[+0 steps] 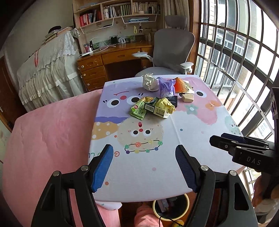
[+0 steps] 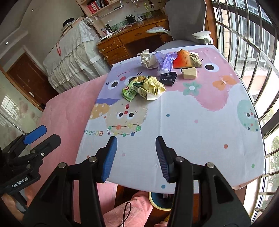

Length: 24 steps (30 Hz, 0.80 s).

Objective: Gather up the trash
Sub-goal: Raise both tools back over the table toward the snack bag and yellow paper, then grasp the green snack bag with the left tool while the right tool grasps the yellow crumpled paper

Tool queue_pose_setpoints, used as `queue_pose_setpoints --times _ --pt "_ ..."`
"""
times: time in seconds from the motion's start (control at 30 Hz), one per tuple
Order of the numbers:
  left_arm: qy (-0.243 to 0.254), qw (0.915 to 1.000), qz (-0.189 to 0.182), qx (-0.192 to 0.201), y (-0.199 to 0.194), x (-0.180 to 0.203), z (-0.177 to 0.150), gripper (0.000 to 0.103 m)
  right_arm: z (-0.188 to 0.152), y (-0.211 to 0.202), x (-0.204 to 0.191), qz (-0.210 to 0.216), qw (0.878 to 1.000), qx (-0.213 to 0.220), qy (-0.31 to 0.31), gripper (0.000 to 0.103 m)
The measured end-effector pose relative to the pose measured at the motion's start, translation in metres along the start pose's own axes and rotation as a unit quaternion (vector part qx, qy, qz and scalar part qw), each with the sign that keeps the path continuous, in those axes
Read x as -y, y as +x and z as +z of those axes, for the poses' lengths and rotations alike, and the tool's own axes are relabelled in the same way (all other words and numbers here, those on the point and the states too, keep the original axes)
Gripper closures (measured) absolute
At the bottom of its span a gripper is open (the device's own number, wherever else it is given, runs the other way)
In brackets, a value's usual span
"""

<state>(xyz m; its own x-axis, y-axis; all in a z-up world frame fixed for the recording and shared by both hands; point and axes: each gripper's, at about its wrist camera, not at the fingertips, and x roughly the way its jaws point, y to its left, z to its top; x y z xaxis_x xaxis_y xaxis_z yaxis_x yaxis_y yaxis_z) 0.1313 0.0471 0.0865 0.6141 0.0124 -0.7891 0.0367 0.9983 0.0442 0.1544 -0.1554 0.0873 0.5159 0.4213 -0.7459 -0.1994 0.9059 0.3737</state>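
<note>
Daylight pours in through a tall barred window (image 1: 240, 57) on the right. Against the far wall stands a wooden writing desk (image 1: 111, 61) with drawers, a grey office chair (image 1: 172, 47) pulled up beside it, and bookshelves (image 1: 115, 12) full of books above. To the left, something bulky sits under a white lace cover (image 1: 47, 69). A pink blanket (image 1: 47, 139) spreads nearby, and a brown door (image 2: 29, 78) shows at the left.
</note>
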Motion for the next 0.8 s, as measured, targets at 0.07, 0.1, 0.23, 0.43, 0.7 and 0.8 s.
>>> queue_pose_setpoints --times 0.07,0.1,0.23,0.43,0.7,0.8 --pt "0.007 0.9999 -0.006 -0.012 0.032 -0.012 0.017 0.028 0.024 0.022 0.0 -0.011 1.0 -0.003 0.01 0.06" --pt "0.011 0.9997 -0.01 -0.02 0.048 -0.019 0.026 0.028 0.035 0.034 0.001 -0.017 1.0 -0.005 0.017 0.06" --pt "0.022 0.998 -0.038 -0.045 0.118 -0.047 0.066 0.028 0.081 0.089 0.006 -0.049 0.998 -0.02 0.045 0.051" --pt "0.06 0.9933 -0.062 -0.077 0.221 -0.073 0.113 0.028 0.132 0.18 0.018 -0.097 0.991 -0.051 0.08 0.047" --pt "0.085 0.9845 -0.098 -0.118 0.324 -0.078 0.147 0.028 0.159 0.273 0.034 -0.162 0.979 -0.092 0.088 0.042" --pt "0.098 0.98 -0.11 -0.134 0.353 -0.07 0.15 0.028 0.156 0.285 0.037 -0.159 0.979 -0.093 0.092 0.042"
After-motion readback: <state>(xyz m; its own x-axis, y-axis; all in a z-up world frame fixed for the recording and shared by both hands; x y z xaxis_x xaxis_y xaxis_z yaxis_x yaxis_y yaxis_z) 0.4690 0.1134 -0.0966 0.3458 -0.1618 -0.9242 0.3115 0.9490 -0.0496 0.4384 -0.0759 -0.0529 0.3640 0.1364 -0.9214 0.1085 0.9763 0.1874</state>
